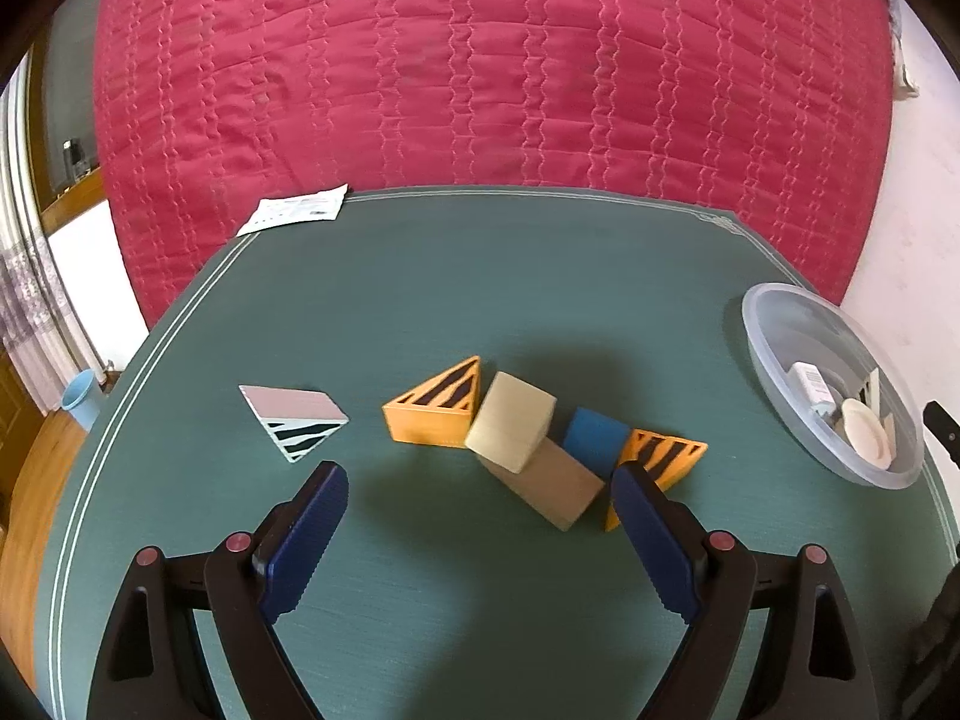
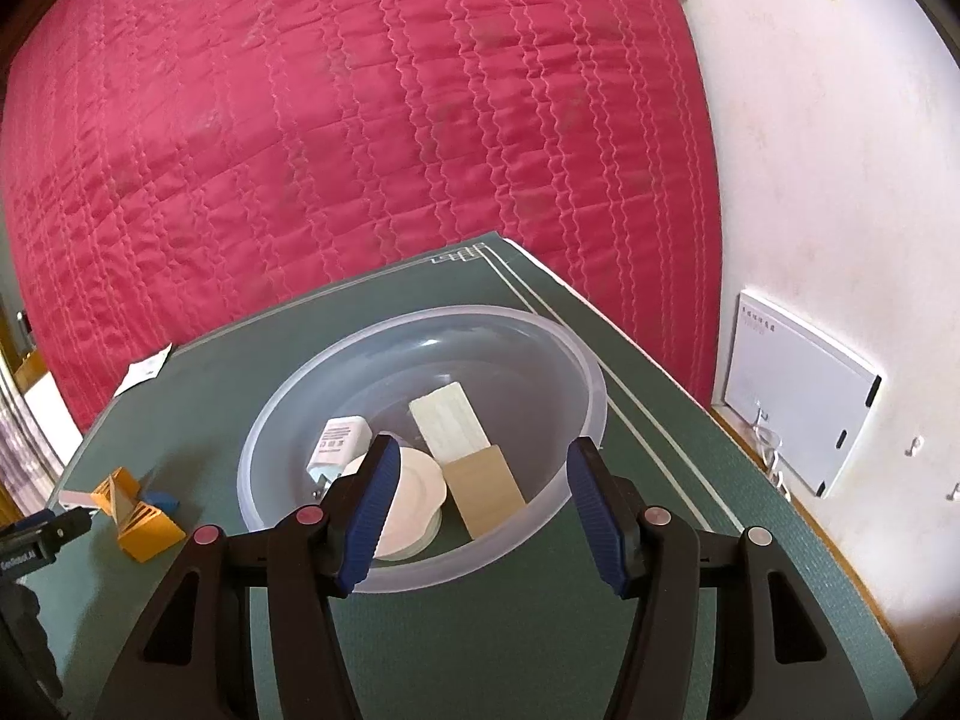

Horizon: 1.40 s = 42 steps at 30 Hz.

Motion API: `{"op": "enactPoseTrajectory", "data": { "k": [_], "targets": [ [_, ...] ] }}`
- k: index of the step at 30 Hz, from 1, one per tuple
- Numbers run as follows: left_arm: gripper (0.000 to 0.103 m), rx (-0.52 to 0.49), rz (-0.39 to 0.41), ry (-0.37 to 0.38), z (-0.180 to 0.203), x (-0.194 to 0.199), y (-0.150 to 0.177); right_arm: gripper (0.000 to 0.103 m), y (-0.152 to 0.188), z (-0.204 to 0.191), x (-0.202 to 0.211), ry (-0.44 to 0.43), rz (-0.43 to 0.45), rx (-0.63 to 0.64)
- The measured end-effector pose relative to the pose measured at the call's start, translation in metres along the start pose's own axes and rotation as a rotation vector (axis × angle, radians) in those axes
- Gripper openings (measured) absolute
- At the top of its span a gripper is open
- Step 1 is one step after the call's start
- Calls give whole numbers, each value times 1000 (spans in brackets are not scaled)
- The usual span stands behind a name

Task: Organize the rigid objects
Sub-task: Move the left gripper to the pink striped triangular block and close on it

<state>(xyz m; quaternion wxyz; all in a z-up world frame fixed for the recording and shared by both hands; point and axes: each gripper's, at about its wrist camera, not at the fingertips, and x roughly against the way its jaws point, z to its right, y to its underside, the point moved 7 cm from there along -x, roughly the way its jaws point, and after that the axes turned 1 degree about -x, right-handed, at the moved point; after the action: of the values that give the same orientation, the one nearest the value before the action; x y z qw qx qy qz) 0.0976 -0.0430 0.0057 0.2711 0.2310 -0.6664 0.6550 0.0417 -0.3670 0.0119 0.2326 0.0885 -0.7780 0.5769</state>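
Left hand-held gripper [image 1: 480, 483]: jaws spread wide, nothing between them, hovering over the green worktop [image 1: 420, 300] and aimed at the loose cluster of blocks at centre frame. Nearest piece is the tan block [image 1: 555, 489], lying just ahead of the right fingertip; a cream block [image 1: 513, 426] leans on its upper end, tilted. Behind these sit a blue block [image 1: 594, 438] and an orange striped wedge [image 1: 663, 456], the wedge partly hidden by the right finger. A second orange striped wedge [image 1: 435, 411] touches the cream block on its left; a pink and striped wedge [image 1: 294, 420] lies apart at centre left. Judgement: all look like light, stiff pieces, wood or plastic, not fragile. The flat parallel faces of the tan and cream blocks offer the surest hold; the wedges have sloped sides that could squirt out of the pads, so grip them across their flat triangular faces. Lifting the tan block first would probably topple the cream one. Right hand-held gripper [image 2: 483, 480]: jaws partly spread, holding nothing, poised over the near rim of the clear bowl [image 2: 420, 324] in the lower middle of its view. Bowl already holds a white charger [image 2: 339, 438], a round white disc [image 2: 414, 495], a pale slab [image 2: 450, 423] and a tan block [image 2: 486, 489].
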Motion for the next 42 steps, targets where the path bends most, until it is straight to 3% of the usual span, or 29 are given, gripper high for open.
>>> {"op": "enactPoseTrajectory", "data": {
  "k": [4, 21, 34, 42],
  "targets": [
    [92, 6, 3, -13, -10, 0, -1, 59, 1, -10, 1, -17, -11, 41],
    [92, 61, -16, -147, -72, -19, -3, 59, 30, -81, 21, -237, -106, 159],
    [92, 29, -66, -236, -111, -41, -4, 59, 45, -98, 19, -267, -154, 195],
    [85, 17, -120, -211, -113, -59, -3, 59, 49, -108, 18, -277, -174, 210]
  ]
}}
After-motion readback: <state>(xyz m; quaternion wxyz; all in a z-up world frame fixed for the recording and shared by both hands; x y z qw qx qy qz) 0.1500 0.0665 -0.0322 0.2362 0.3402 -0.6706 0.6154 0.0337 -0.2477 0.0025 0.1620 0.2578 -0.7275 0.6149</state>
